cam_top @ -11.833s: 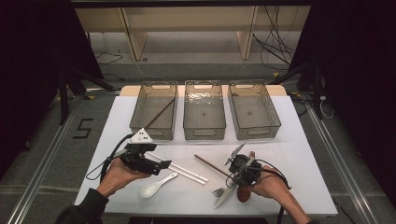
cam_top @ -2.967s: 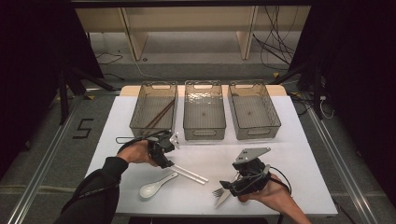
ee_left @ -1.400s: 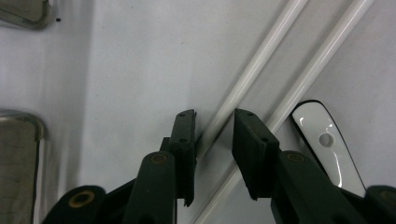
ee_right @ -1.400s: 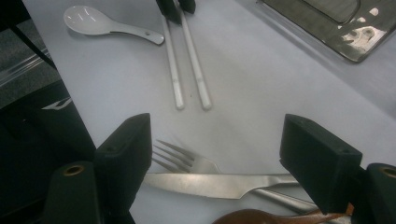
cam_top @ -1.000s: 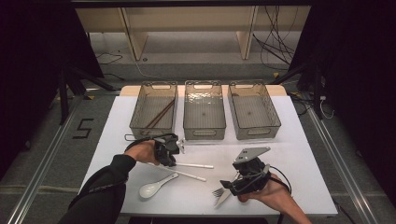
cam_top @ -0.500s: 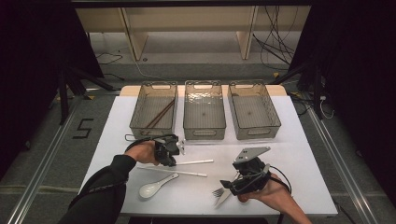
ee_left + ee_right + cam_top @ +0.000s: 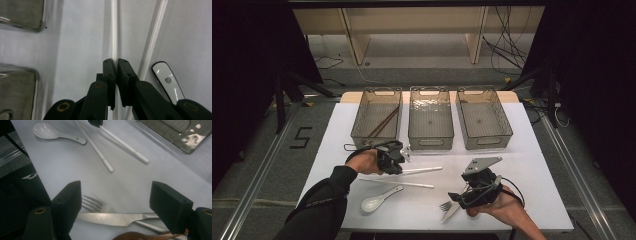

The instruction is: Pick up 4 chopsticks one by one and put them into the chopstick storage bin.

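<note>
One "5" floor marking (image 7: 301, 137), left tool (image 7: 400, 162) gripping chopstick (image 7: 424, 170)

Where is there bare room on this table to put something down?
Bare patches: the table's right side below the right bin, and the left edge beside the left bin. Crowded: the near middle, with chopsticks, spoon, fork and both grippers.

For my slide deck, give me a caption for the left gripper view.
Left gripper jaws shut on one white chopstick, the second chopstick and spoon handle lying alongside.
</note>
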Available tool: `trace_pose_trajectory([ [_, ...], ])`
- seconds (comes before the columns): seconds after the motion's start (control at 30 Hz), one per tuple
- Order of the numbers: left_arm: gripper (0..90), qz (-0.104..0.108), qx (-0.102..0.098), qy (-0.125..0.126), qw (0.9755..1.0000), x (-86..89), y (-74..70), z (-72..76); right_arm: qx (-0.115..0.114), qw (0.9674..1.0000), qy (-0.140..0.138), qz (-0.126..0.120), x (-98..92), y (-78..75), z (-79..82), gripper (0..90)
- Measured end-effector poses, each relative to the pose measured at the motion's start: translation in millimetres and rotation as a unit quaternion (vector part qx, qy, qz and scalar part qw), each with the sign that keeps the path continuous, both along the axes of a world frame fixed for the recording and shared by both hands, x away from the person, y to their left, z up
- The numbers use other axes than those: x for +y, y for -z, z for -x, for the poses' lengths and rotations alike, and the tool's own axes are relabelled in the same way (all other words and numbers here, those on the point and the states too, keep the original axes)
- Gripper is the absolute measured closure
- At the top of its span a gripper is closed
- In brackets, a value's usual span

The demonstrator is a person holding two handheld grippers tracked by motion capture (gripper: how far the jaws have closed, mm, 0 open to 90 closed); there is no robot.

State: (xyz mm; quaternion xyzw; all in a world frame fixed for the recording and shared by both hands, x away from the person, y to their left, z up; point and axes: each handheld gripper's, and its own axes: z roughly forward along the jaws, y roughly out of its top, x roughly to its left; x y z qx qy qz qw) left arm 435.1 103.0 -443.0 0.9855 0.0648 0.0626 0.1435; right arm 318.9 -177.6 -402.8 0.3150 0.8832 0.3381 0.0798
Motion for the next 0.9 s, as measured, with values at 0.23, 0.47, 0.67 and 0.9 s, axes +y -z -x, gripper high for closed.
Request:
trace_pose_trajectory([
  [0.23, 84.5, 0.030, -0.001, -0.014, 0.9995, 0.0, -18.0, 3.5, 0.000, 1.0000, 0.000, -0.001, -0.1, -0.2, 0.1, 26.7],
  [0.47, 84.5, 0.078, 0.005, -0.052, 0.9956, 2.0, -40.8, 6.4, 0.001, 1.0000, 0.000, -0.001, -0.3, -0.2, 0.2, 26.7],
  [0.67, 84.5, 0.111, 0.004, -0.083, 0.9904, 9.9, -59.7, 4.7, 0.000, 1.0000, 0.001, -0.002, -0.3, -0.2, 0.3, 26.7],
  [0.9, 84.4, 0.156, -0.005, -0.139, 0.9779, 30.7, -78.7, -7.3, 0.000, 1.0000, 0.003, -0.004, -1.3, -0.8, 0.1, 26.6],
])
